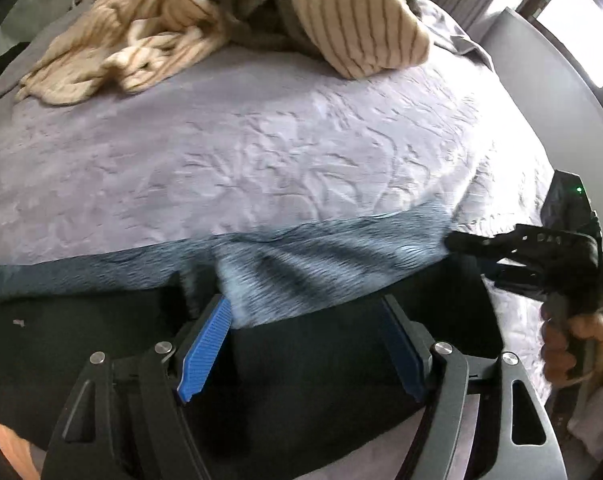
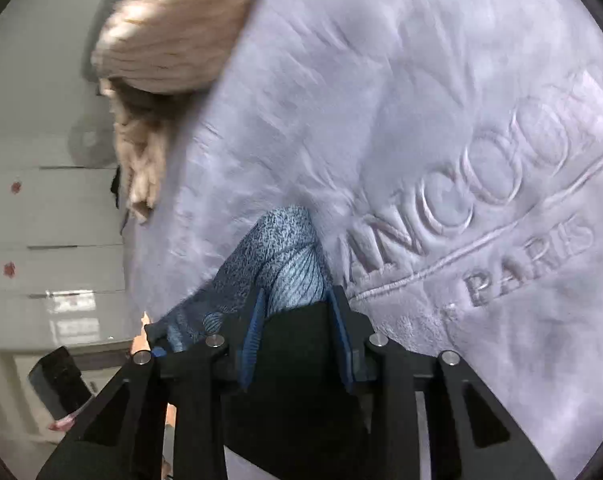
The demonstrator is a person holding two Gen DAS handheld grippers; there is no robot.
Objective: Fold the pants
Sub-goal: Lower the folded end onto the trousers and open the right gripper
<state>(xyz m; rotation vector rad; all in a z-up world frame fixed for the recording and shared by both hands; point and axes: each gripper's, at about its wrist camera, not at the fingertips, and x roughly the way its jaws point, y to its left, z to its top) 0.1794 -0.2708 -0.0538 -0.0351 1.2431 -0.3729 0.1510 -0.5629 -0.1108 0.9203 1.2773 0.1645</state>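
The left tongs (image 1: 307, 344) stand released over the black pants (image 1: 101, 352) with their blue-grey band, spread along the bed's (image 1: 261, 152) near edge. The right tongs (image 2: 297, 336) straddle the band's end, pads seemingly not pressing. Judging by this, a fold is just laid; next comes regripping.

A lilac embossed bedspread (image 1: 261, 140) covers the bed. At its far end lie a beige striped blanket (image 1: 133, 44) and, beside it, a striped pillow (image 1: 361, 20).
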